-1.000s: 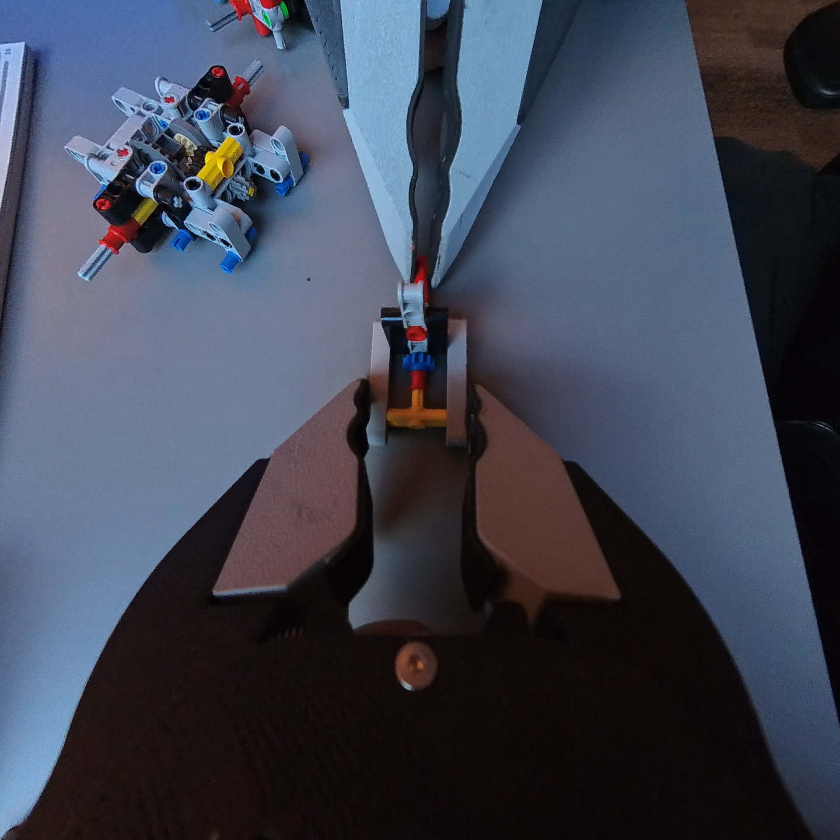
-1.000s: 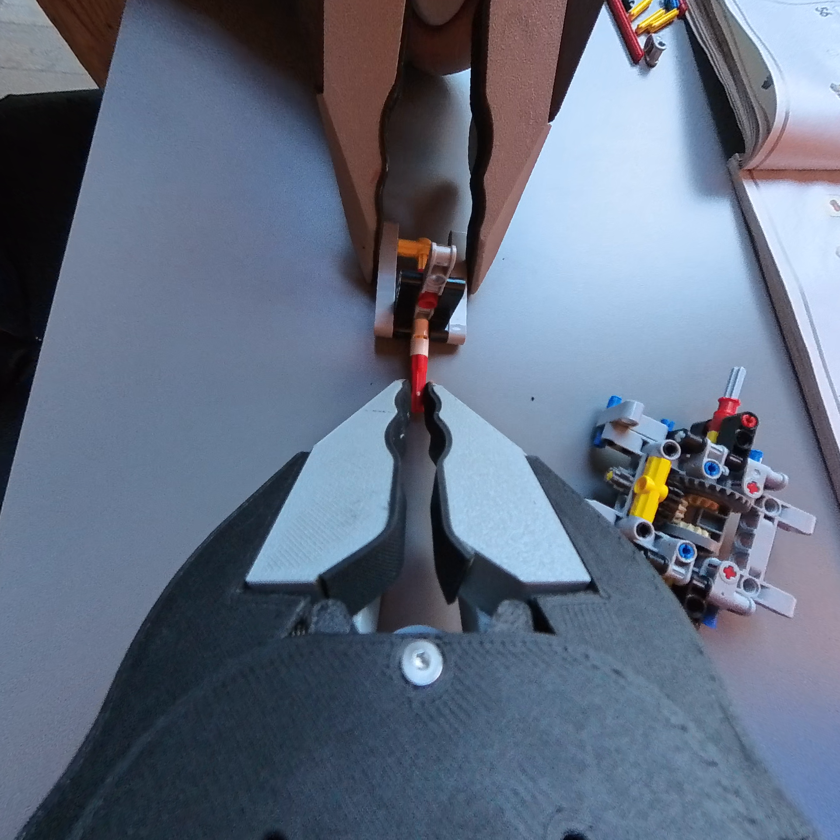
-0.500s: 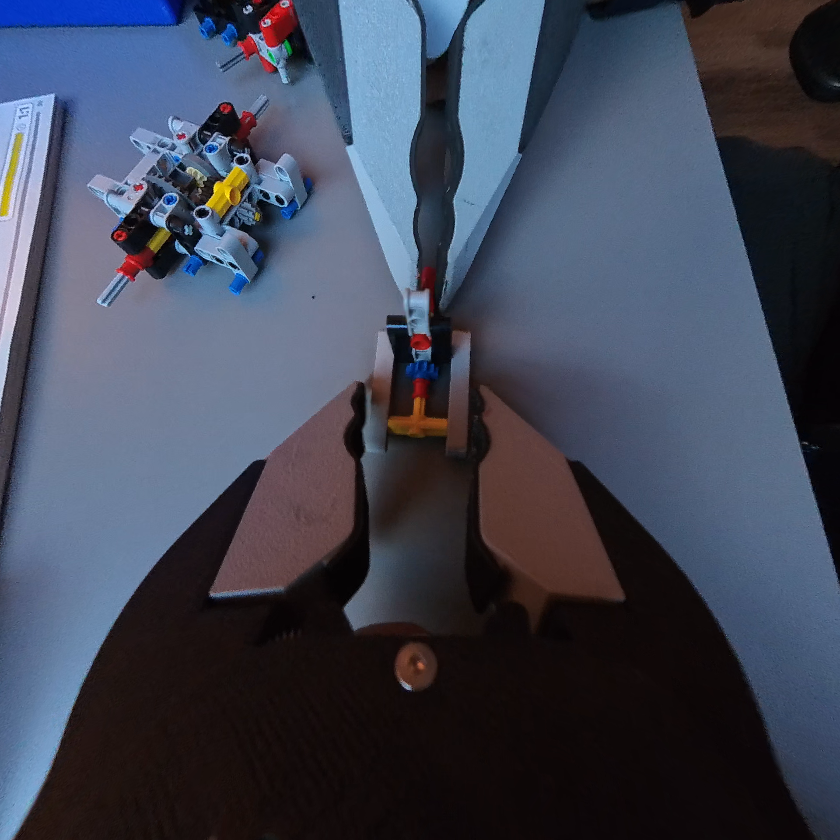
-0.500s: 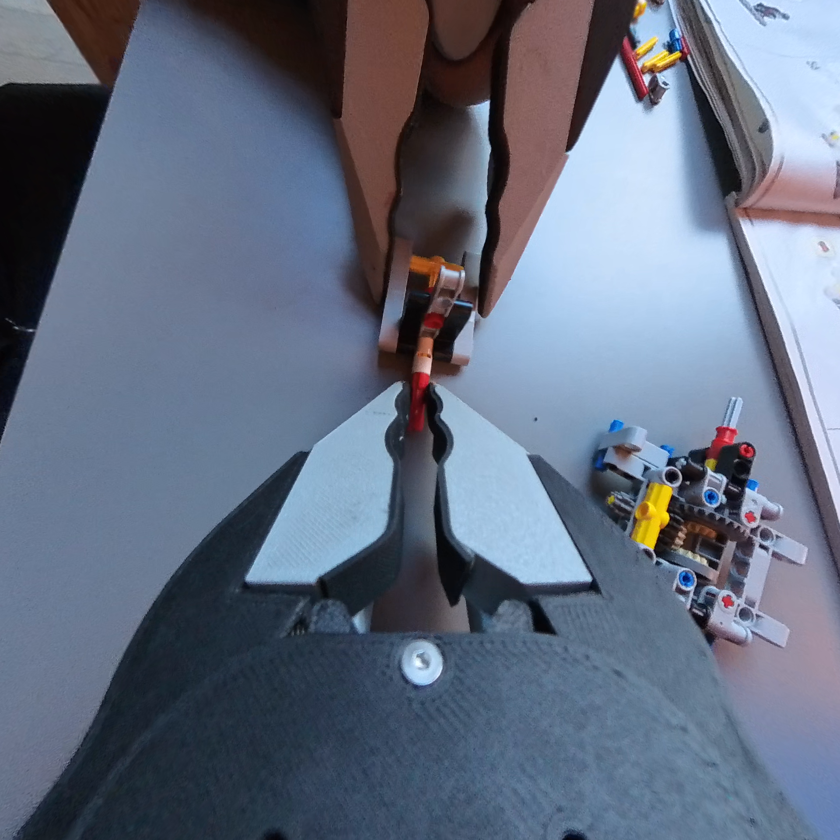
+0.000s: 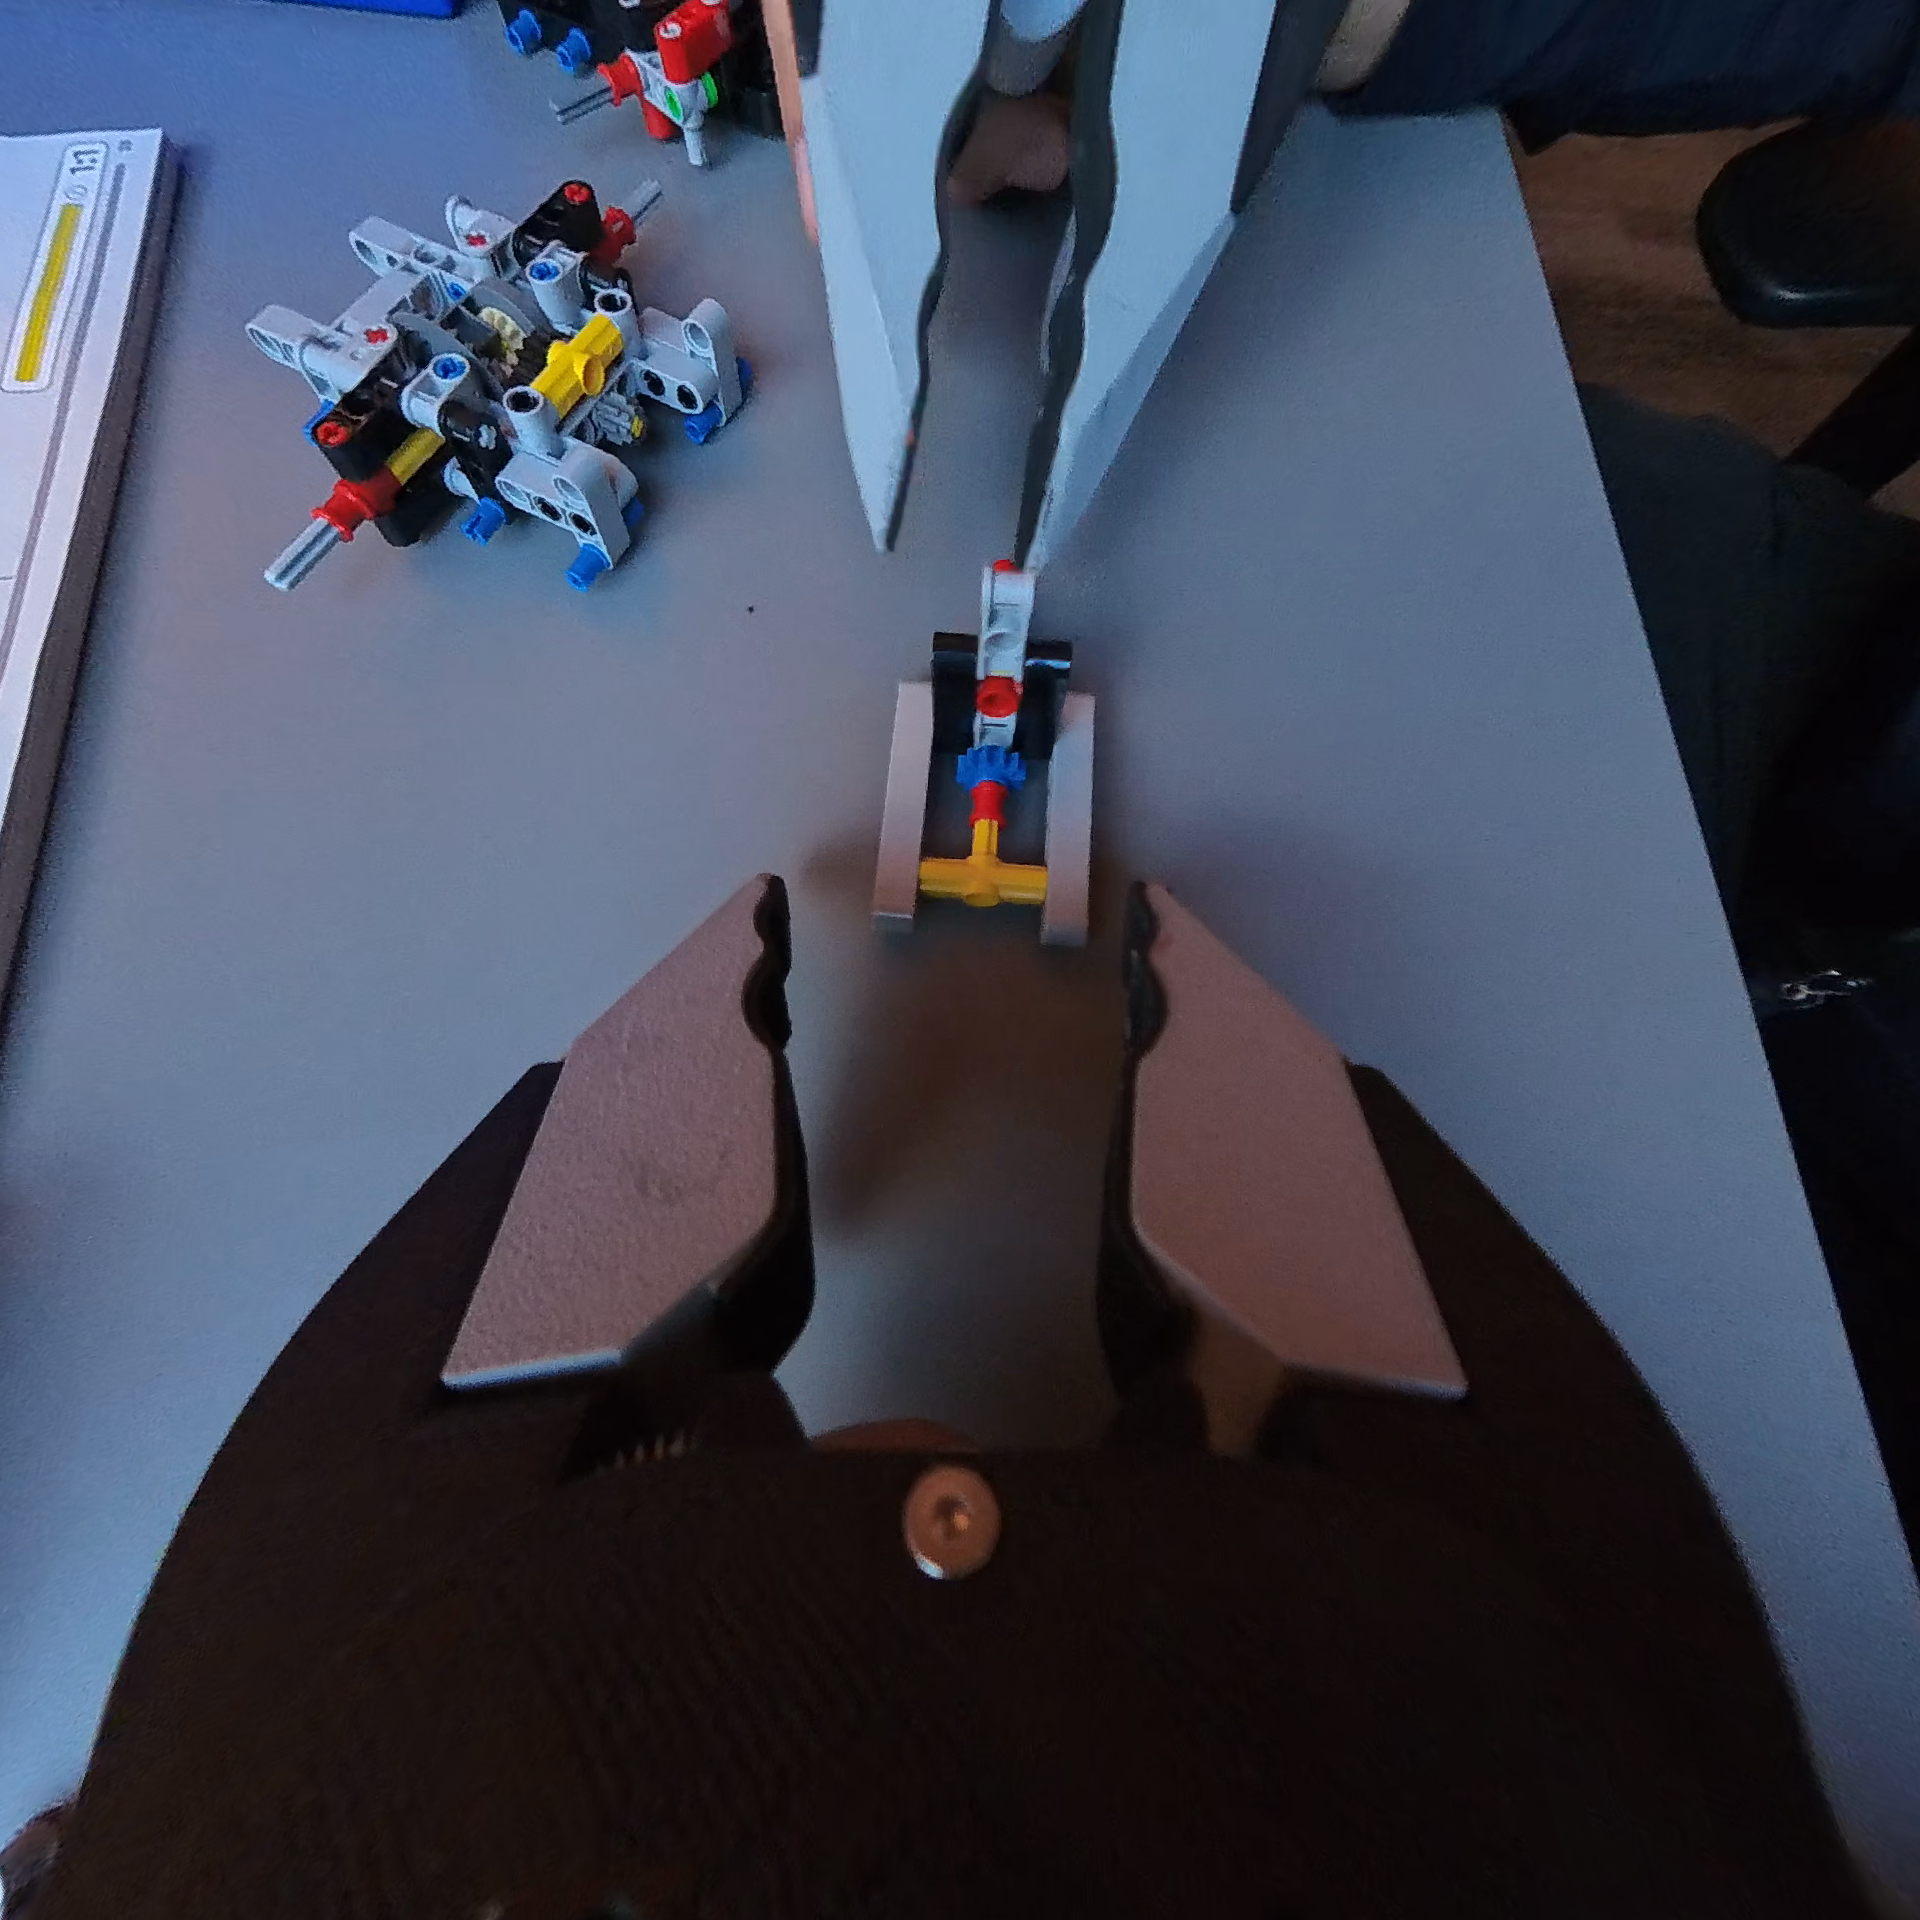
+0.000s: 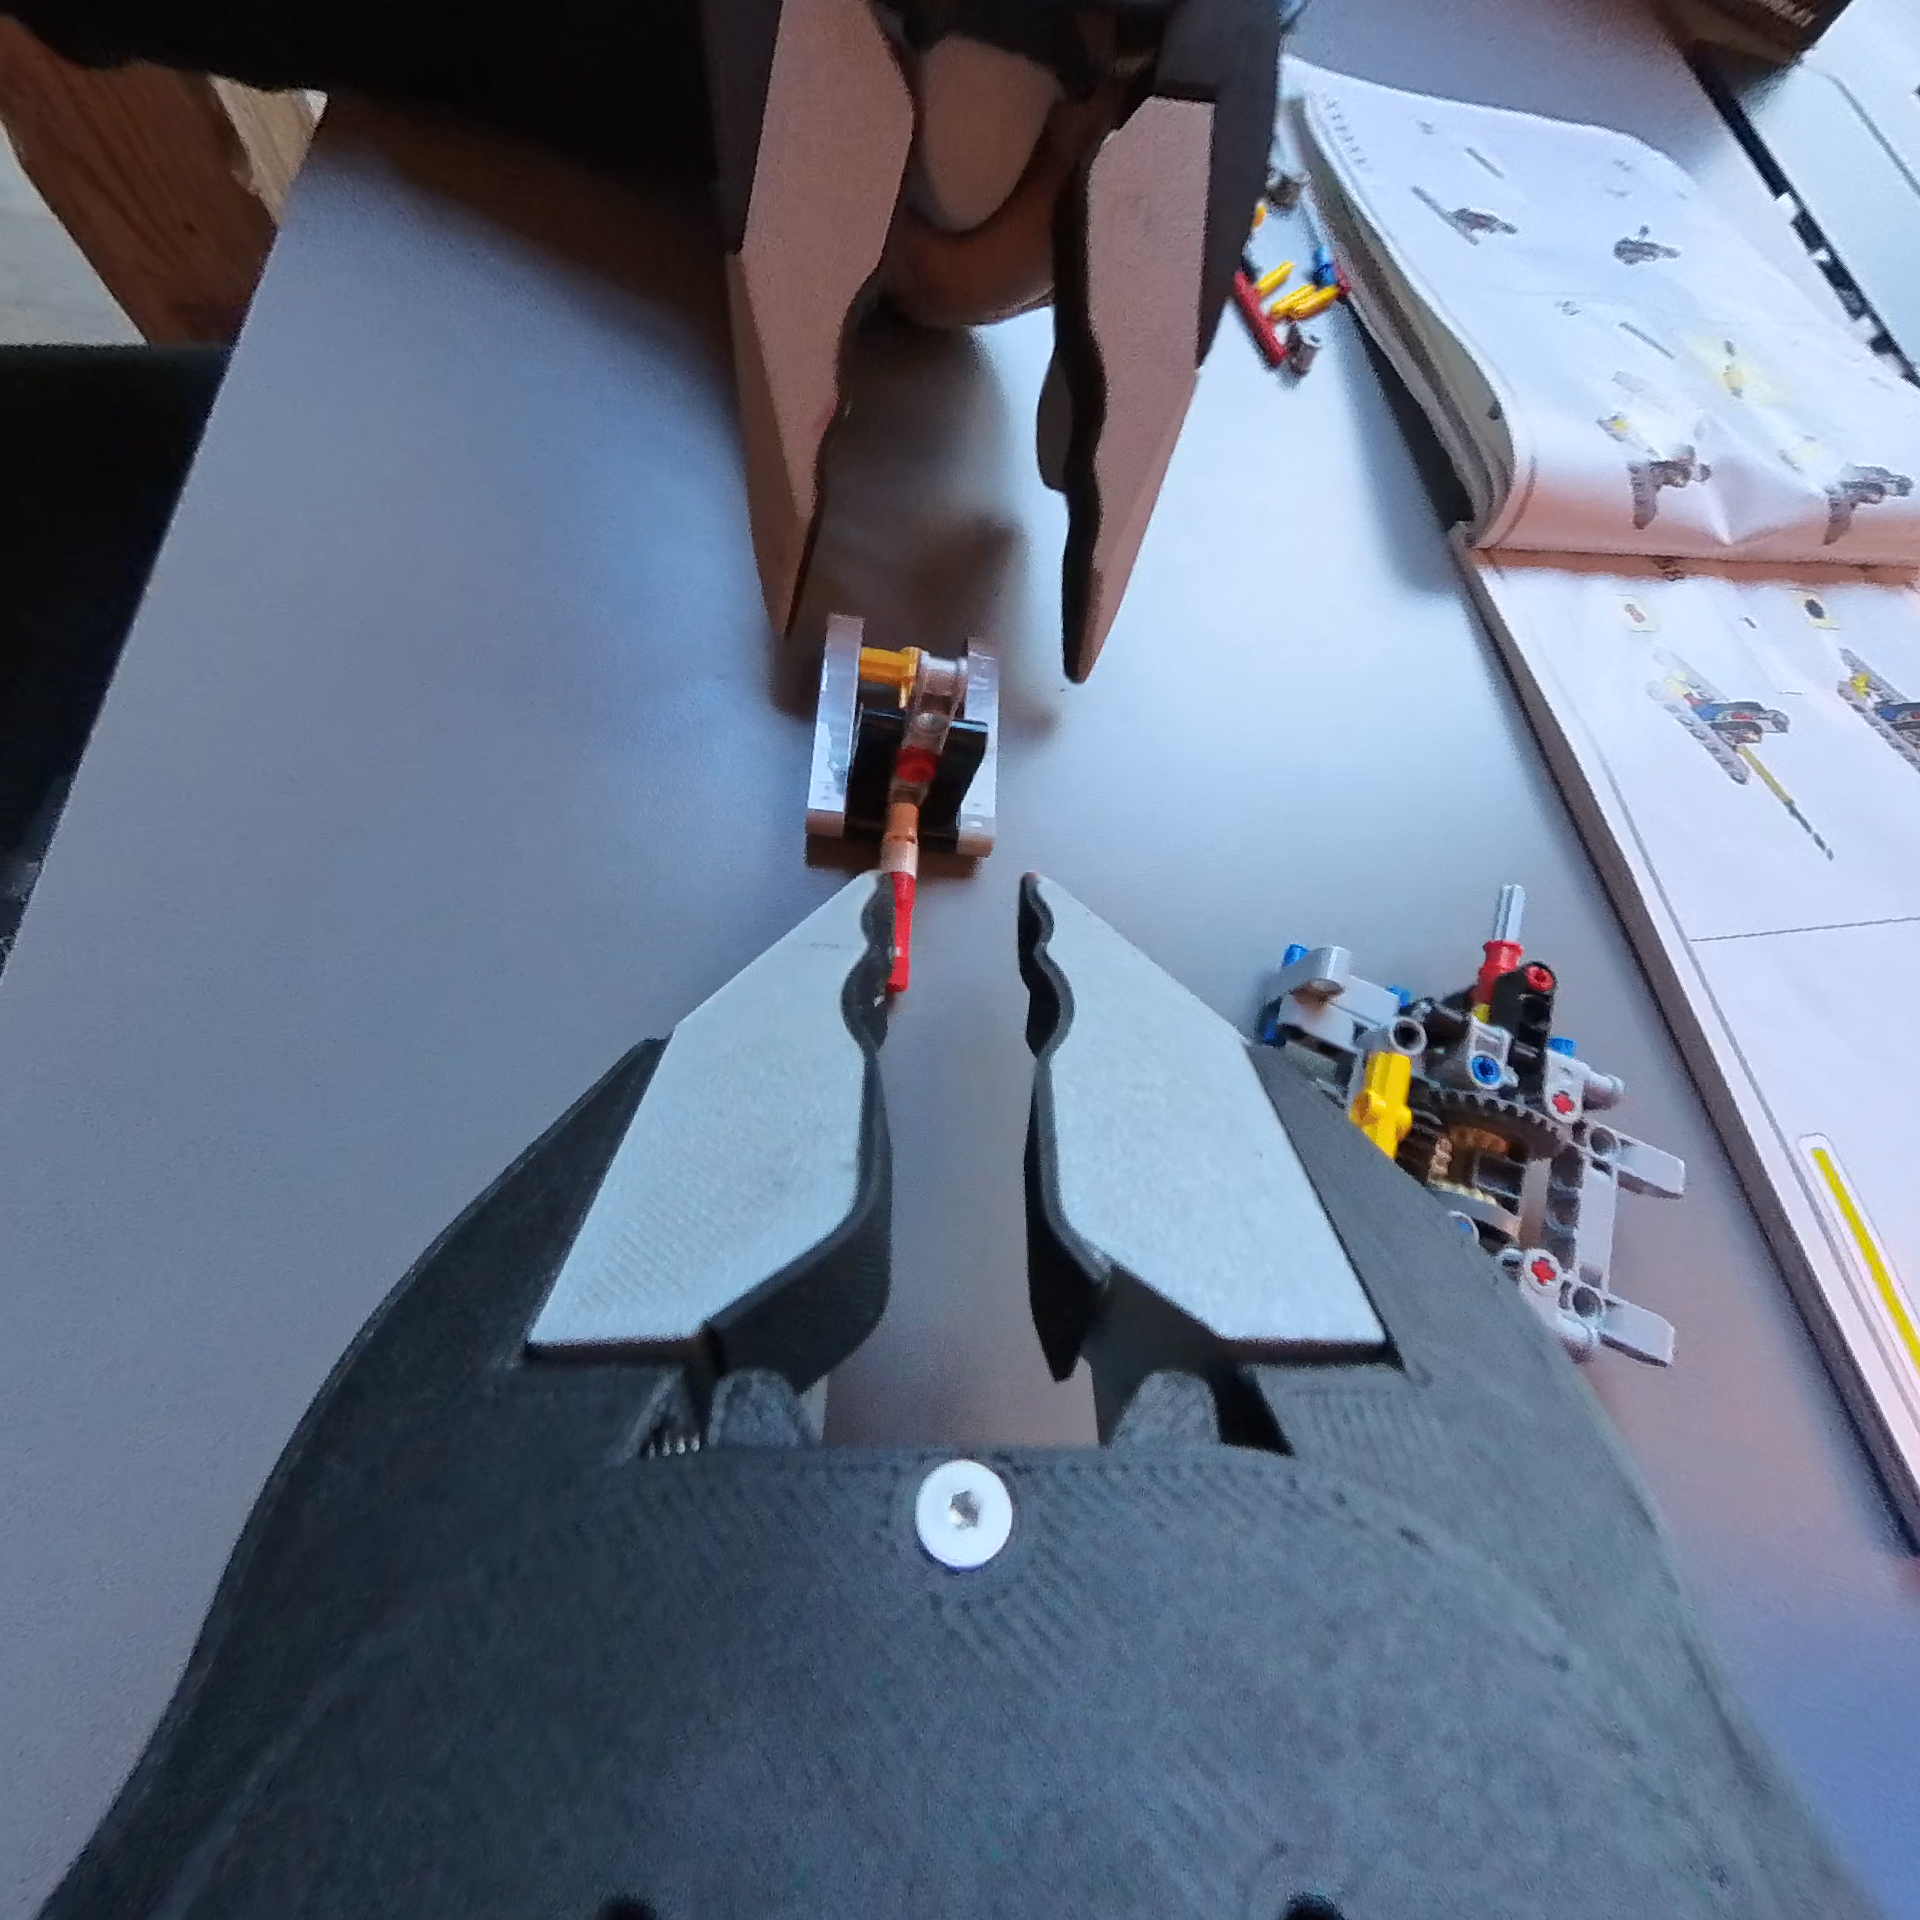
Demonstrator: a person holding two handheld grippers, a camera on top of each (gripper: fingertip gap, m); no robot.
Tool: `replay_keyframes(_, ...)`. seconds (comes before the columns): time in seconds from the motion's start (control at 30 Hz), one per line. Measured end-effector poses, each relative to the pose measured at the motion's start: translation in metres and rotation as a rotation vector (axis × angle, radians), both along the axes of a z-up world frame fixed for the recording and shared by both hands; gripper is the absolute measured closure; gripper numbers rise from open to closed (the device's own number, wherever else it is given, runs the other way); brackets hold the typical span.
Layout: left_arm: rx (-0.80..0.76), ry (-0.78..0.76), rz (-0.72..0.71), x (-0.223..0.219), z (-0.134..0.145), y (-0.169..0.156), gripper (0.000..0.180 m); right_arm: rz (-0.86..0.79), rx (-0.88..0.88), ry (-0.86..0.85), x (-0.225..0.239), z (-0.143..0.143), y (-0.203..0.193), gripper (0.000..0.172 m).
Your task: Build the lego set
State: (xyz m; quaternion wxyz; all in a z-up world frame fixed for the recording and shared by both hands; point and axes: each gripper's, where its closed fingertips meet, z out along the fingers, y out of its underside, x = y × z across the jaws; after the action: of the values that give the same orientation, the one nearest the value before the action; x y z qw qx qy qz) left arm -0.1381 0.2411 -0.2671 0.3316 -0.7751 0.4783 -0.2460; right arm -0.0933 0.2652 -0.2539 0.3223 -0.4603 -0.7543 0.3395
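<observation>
A small brick assembly [image 5: 982, 790] lies on the grey table [image 5: 1351, 727]: two grey side beams, a black block, a blue gear and a yellow cross piece on a red axle. My left gripper [image 5: 954, 888] is open, its fingertips just short of the assembly and apart from both beams. The right wrist view shows the same assembly [image 6: 902, 748] with its red axle [image 6: 900, 930] pointing at me. My right gripper [image 6: 948, 883] is open. The axle lies along the left pad, well clear of the right pad. Each gripper also shows in the other's view [image 5: 961, 551] [image 6: 930, 644].
A larger grey, black and yellow brick assembly [image 5: 499, 384] [image 6: 1475, 1132] lies beside the grippers. An open instruction booklet [image 6: 1662, 416] [image 5: 62, 343] lies along one table edge. Another assembly [image 5: 665, 73] and loose small pieces [image 6: 1283, 301] lie farther off. The table's other edge drops off near a dark chair. About 6 centimeters separates my left fingertips from my right.
Both grippers opened. The left one let go of the grey side beams and drew back a little. The right one released the red axle. The assembly now rests on the table.
</observation>
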Motion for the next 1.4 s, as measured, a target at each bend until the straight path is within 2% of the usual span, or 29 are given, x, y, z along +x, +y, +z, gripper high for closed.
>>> replay_keyframes(0.2, -0.002, 0.044, -0.011, 0.009, -0.007, -0.001, 0.116, -0.014, -0.073, 0.016, 0.000, 0.006, 0.004, 0.149)
replay_keyframes(0.3, 0.025, 0.059, -0.008, 0.010, -0.007, 0.001, 0.139, -0.005, -0.062, -0.004, 0.000, 0.003, 0.003, 0.149)
replay_keyframes(0.47, 0.049, 0.070, 0.024, 0.009, -0.007, 0.007, 0.140, -0.001, -0.055, -0.015, 0.000, 0.001, 0.002, 0.149)
replay_keyframes(0.53, 0.116, 0.087, 0.065, 0.006, -0.004, 0.016, 0.139, -0.016, -0.070, 0.020, -0.001, 0.007, 0.006, 0.150)
replay_keyframes(0.6, 0.216, 0.061, 0.126, 0.003, 0.009, 0.030, 0.139, -0.090, -0.067, 0.095, -0.003, 0.017, 0.021, 0.149)
replay_keyframes(0.7, 0.415, -0.049, 0.319, -0.009, 0.048, 0.058, 0.140, -0.257, -0.082, 0.214, -0.003, 0.038, 0.052, 0.151)
replay_keyframes(0.8, 0.531, -0.107, 0.430, -0.017, 0.073, 0.069, 0.139, -0.362, -0.298, 0.376, -0.007, 0.068, 0.065, 0.147)
replay_keyframes(0.87, 0.591, -0.119, 0.475, -0.020, 0.082, 0.070, 0.139, -0.343, -0.497, 0.458, -0.015, 0.083, 0.061, 0.131)
replay_keyframes(0.93, 0.647, -0.123, 0.504, -0.022, 0.091, 0.069, 0.140, -0.319, -0.652, 0.474, -0.025, 0.086, 0.057, 0.124)
replay_keyframes(1.0, 0.683, -0.132, 0.476, -0.019, 0.097, 0.062, 0.180, -0.286, -0.739, 0.473, -0.035, 0.087, 0.052, 0.125)
replay_keyframes(1.03, 0.703, -0.135, 0.477, -0.018, 0.100, 0.060, 0.180, -0.263, -0.766, 0.473, -0.039, 0.088, 0.048, 0.129)
replay_keyframes(1.07, 0.693, -0.127, 0.459, -0.014, 0.097, 0.060, 0.180, -0.246, -0.787, 0.466, -0.043, 0.087, 0.045, 0.133)
replay_keyframes(1.13, 0.580, -0.040, 0.442, -0.013, 0.069, 0.066, 0.180, -0.269, -0.806, 0.414, -0.052, 0.078, 0.044, 0.141)
replay_keyframes(1.23, 0.401, 0.012, 0.436, -0.018, 0.036, 0.069, 0.180, -0.313, -0.736, 0.407, -0.052, 0.076, 0.051, 0.141)
replay_keyframes(1.4, 0.364, -0.007, 0.473, -0.037, 0.041, 0.068, 0.180, -0.387, -0.520, 0.409, -0.033, 0.077, 0.061, 0.140)
